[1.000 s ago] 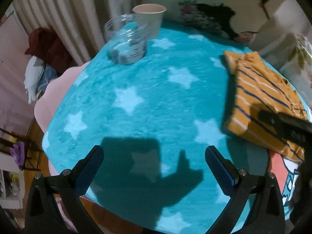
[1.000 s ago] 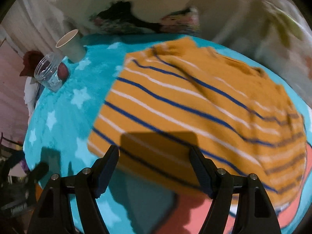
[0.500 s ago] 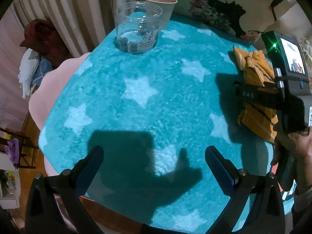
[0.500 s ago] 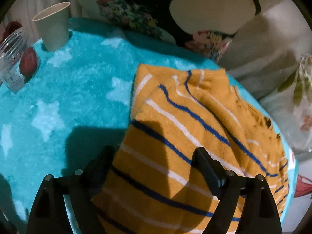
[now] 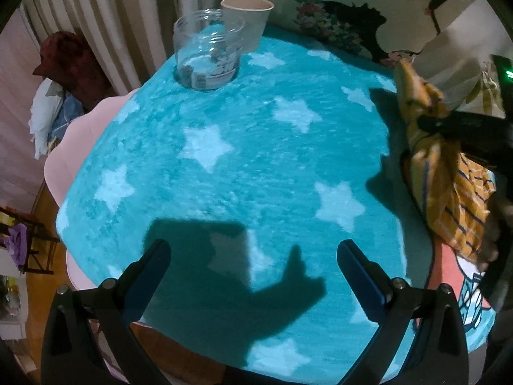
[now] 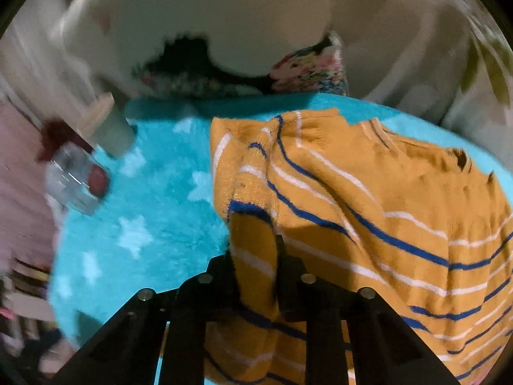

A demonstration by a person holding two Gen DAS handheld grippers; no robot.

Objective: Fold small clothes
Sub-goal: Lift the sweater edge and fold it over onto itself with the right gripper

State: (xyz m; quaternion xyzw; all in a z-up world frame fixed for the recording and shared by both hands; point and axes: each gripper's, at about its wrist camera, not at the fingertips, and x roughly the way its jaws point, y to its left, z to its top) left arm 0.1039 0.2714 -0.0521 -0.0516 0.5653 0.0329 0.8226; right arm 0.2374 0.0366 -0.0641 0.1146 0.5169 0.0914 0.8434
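A small orange shirt with blue and white stripes (image 6: 368, 211) lies on the right side of a teal star-patterned blanket (image 5: 243, 147). My right gripper (image 6: 255, 247) is shut on the shirt's left edge and lifts that edge off the blanket; a fold of cloth runs down between the fingers. In the left wrist view the shirt (image 5: 429, 160) hangs bunched at the far right under the right gripper's black body. My left gripper (image 5: 253, 269) is open and empty, above the blanket's near edge.
A clear glass jar (image 5: 208, 54) and a beige paper cup (image 5: 247, 16) stand at the blanket's far left. Floral pillows (image 5: 340, 29) line the back. Curtains and a pink table rim (image 5: 61, 160) are on the left. A cartoon-print cloth (image 5: 461, 285) lies at the right edge.
My right gripper closed on the shirt's left edge and raised it, bunching the cloth. The left gripper stayed open and shifted only slightly.
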